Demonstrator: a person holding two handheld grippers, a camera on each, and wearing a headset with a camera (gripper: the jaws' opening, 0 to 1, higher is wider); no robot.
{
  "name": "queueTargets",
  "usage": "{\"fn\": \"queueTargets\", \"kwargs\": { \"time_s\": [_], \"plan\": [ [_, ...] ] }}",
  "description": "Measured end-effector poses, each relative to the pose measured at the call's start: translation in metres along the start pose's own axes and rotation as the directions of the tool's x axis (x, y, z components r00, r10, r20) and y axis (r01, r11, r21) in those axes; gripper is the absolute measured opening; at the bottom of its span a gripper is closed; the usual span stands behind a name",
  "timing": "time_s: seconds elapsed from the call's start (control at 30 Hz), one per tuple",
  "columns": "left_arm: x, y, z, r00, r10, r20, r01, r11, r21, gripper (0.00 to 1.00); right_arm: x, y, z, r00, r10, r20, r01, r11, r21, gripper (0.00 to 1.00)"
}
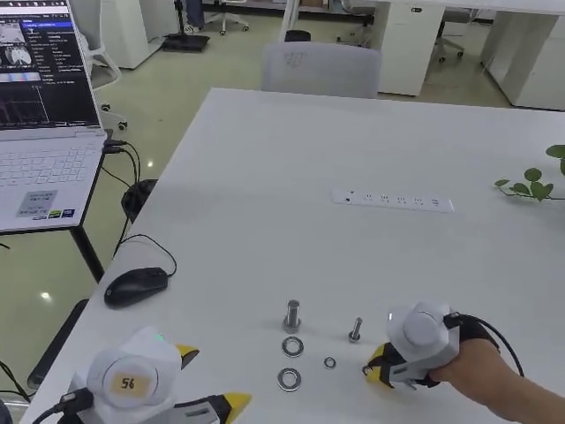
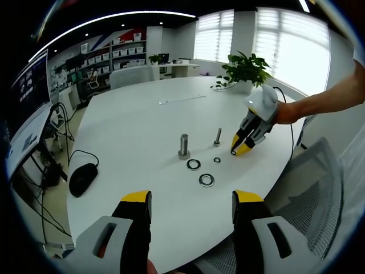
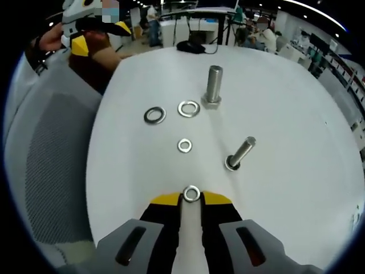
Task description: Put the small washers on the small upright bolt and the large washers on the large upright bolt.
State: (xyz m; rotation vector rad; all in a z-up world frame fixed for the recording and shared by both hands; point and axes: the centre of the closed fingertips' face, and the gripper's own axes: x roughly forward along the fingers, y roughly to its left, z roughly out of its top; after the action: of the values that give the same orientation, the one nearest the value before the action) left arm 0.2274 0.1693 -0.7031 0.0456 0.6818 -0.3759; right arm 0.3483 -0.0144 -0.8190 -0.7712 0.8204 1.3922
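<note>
The large bolt point(image 1: 292, 314) and the thinner small bolt point(image 1: 355, 330) stand upright on the white table point(image 1: 353, 150). Two large washers point(image 1: 292, 346) point(image 1: 289, 379) and one small washer point(image 1: 329, 362) lie flat in front of them. My right gripper point(image 3: 191, 198) is shut on another small washer point(image 3: 191, 193), pinched at its yellow tips; it hovers just right of the loose small washer point(image 3: 184, 145) and short of the small bolt point(image 3: 240, 154). My left gripper point(image 2: 193, 200) is open, holds nothing, and stays back at the near table edge.
A black mouse point(image 1: 136, 285) with its cable lies at the left edge. A white power strip point(image 1: 393, 201) sits mid-table, and a plant point(image 1: 534, 184) at the far right. A laptop point(image 1: 44, 132) stands on a side stand to the left.
</note>
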Motion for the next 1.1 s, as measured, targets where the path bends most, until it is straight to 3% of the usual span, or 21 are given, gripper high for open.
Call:
{"fn": "queueTargets", "kwargs": {
  "time_s": [0.2,0.33,0.67,0.87,1.1],
  "plan": [
    [0.001,-0.002,0.0,1.0,-0.006,0.0,0.006,1.0,0.0,0.56,-0.011,-0.008,0.005,0.9994,-0.026,0.02,0.026,0.999,0.029,0.14],
    [0.002,-0.002,0.0,1.0,-0.006,0.003,0.006,1.0,-0.004,0.56,-0.028,-0.016,0.014,0.9972,-0.062,0.043,0.061,0.998,0.025,0.14],
    [0.002,-0.002,-0.002,1.0,-0.008,0.001,0.008,1.0,-0.006,0.56,-0.063,-0.047,0.044,0.984,-0.144,0.105,0.143,0.99,0.013,0.14],
    [0.002,-0.002,0.0,1.0,-0.007,0.002,0.007,1.0,-0.006,0.56,-0.061,-0.057,0.061,0.981,-0.147,0.127,0.148,0.989,0.003,0.14],
    [0.002,-0.002,0.001,1.0,-0.006,0.003,0.006,1.0,-0.004,0.56,-0.047,-0.049,0.064,0.9883,-0.112,0.103,0.116,0.993,-0.028,0.14]
  ]
}}
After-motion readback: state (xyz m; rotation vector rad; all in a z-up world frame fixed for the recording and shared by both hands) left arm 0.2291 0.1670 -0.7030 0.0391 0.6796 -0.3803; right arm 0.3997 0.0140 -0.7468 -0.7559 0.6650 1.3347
